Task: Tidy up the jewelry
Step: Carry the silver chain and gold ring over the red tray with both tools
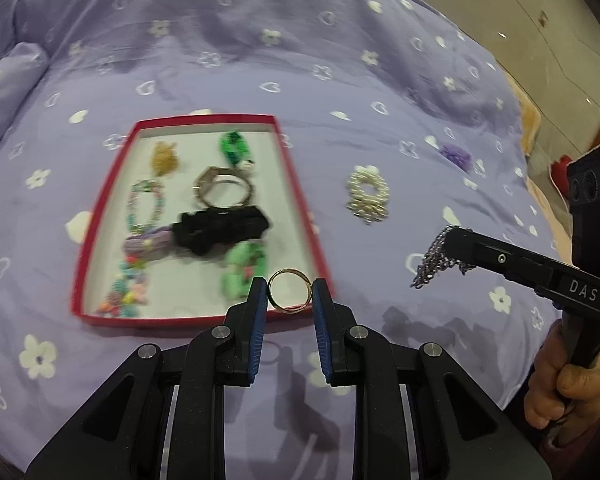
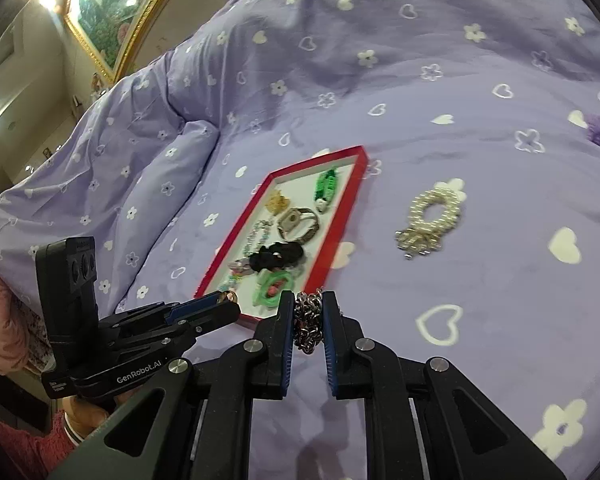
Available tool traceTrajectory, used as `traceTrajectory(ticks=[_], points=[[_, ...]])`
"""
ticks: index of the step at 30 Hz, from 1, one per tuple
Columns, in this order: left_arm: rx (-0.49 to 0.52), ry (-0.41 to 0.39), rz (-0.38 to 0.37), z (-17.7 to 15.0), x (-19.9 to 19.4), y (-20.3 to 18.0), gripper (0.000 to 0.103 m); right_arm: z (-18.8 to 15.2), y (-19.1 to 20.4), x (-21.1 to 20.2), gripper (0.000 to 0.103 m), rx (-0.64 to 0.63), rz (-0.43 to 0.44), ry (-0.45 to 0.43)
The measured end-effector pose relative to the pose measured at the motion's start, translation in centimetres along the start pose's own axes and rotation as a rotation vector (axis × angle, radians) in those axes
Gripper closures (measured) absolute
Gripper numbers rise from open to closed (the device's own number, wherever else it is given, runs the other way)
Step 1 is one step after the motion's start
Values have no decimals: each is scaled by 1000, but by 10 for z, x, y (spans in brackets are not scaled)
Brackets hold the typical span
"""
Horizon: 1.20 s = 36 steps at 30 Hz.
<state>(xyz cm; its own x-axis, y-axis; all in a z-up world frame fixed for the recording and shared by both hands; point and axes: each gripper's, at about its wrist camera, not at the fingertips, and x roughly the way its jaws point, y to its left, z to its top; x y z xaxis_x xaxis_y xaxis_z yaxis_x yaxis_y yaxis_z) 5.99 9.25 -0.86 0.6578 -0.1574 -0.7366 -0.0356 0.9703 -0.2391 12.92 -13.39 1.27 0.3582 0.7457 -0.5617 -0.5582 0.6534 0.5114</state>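
Left gripper [image 1: 290, 291] is clamped on a thin gold metal ring [image 1: 290, 291], ring upright between the blue pads, lower centre of the left wrist view, over the near right corner of the shallow red-rimmed tray with white floor [image 1: 300, 184]. Right gripper [image 2: 308, 312] is pinched narrow on a bunched silver link chain [image 2: 309, 322], lower centre of the right wrist view; in the left wrist view the same chain [image 1: 434, 258] dangles from the fingertips at right of frame, above the bedspread and off the tray. Tray sits centre-left in the left wrist view, centre in the right wrist view [image 2: 336, 236]. Inside it: silver metal wristwatch [image 1: 224, 189] mid-tray, black fabric scrunchie [image 1: 220, 229] just below it and touching or overlapping it, green beaded piece [image 1: 234, 148] at the far right corner, small gold ornament [image 1: 164, 158] at far left, pastel beaded bracelet [image 1: 144, 204] on the left side, lilac hair tie [image 1: 148, 242] against the scrunchie's left end, light green clip [image 1: 242, 268] at near right, multicoloured bead string [image 1: 126, 292] at near left. Details are motion-blurred. Outside the tray, to its right: pearl-bead scrunchie with silver tassel [image 1: 368, 193] lying flat on the cover, well apart from the tray rim; purple fuzzy pom-pom [image 1: 455, 155] further right and up. Everything rests on a lavender bedspread with white hearts and flowers [image 1: 340, 60]. Gilt-framed painting [image 2: 112, 12] upper left of the right wrist view.
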Motion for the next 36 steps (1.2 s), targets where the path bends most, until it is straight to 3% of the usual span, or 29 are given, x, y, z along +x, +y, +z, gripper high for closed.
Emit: traceTrajectory(ticks=[18, 36], points=[[-103, -37, 100, 4, -17, 74, 82, 26, 47, 47, 90, -76, 66, 21], [-116, 16, 132, 22, 23, 103, 82, 39, 56, 98, 90, -86, 77, 66]])
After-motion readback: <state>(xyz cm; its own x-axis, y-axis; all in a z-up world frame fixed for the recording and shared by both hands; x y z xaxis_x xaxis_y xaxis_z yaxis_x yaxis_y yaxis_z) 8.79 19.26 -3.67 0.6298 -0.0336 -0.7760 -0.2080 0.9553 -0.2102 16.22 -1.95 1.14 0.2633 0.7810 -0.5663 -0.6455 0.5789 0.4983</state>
